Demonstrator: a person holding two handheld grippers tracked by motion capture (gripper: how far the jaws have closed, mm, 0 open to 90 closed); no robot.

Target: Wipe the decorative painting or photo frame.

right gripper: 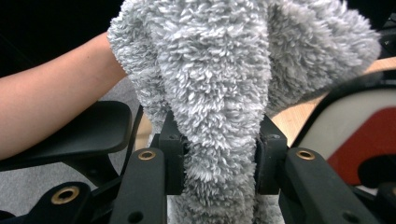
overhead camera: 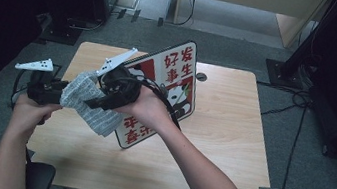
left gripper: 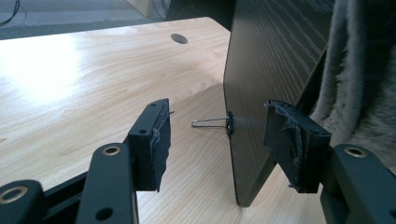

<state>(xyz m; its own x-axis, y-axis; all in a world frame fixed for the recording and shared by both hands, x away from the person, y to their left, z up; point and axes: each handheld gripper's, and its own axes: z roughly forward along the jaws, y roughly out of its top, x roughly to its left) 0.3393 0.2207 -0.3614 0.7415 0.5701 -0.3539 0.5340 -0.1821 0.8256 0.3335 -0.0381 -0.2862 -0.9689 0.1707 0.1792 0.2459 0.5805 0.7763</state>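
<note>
A grey fluffy cloth (overhead camera: 102,121) hangs bunched in my right gripper (overhead camera: 97,99), whose pads are shut on its middle fold (right gripper: 219,93). A sign board (overhead camera: 171,82) with red characters on white stands tilted on the wooden table (overhead camera: 221,133). The cloth rests against its left edge. My left gripper (overhead camera: 58,92) sits just left of the cloth, its tips hidden behind it. In the left gripper view its jaws (left gripper: 222,119) stand wide apart. The board's dark back (left gripper: 271,70) and thin lower edge lie between them, untouched. A small wire clip (left gripper: 212,122) sticks out from the board's back.
A round cable hole (overhead camera: 201,76) sits near the table's far edge behind the board. Black chair parts (overhead camera: 40,176) lie below the table's near edge. The person's left forearm (right gripper: 56,107) and a black armrest (right gripper: 88,128) lie behind the cloth. Cables (overhead camera: 298,124) run over the floor at right.
</note>
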